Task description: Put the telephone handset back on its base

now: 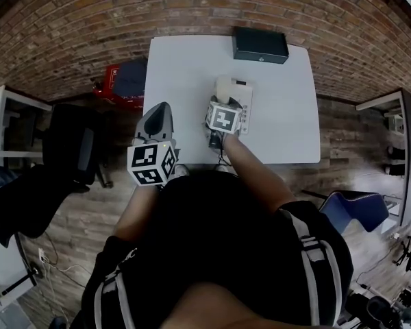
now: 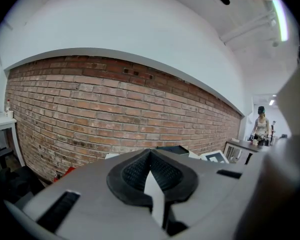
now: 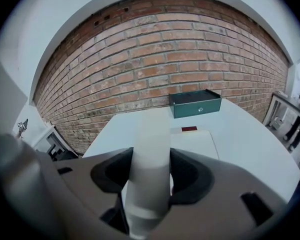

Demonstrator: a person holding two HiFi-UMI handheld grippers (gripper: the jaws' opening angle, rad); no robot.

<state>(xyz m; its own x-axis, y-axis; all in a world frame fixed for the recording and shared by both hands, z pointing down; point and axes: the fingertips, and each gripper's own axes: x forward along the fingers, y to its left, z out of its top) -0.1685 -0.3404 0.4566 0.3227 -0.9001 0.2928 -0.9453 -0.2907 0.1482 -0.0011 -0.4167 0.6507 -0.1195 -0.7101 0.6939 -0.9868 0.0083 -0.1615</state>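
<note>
Your right claw (image 3: 150, 178) holds the stiff, likely light and slippery handset (image 3: 151, 144) at its middle, just before the base (image 3: 196, 143); your left claw (image 2: 153, 176) is closed, empty.

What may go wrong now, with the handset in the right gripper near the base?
1. The right gripper clamps the handset at one spot, so it may pivot or slip on contact.
2. The handset hides much of the base in the right gripper view, so it may land askew.
3. The left gripper does not steady the base; a push might slide it.
</note>
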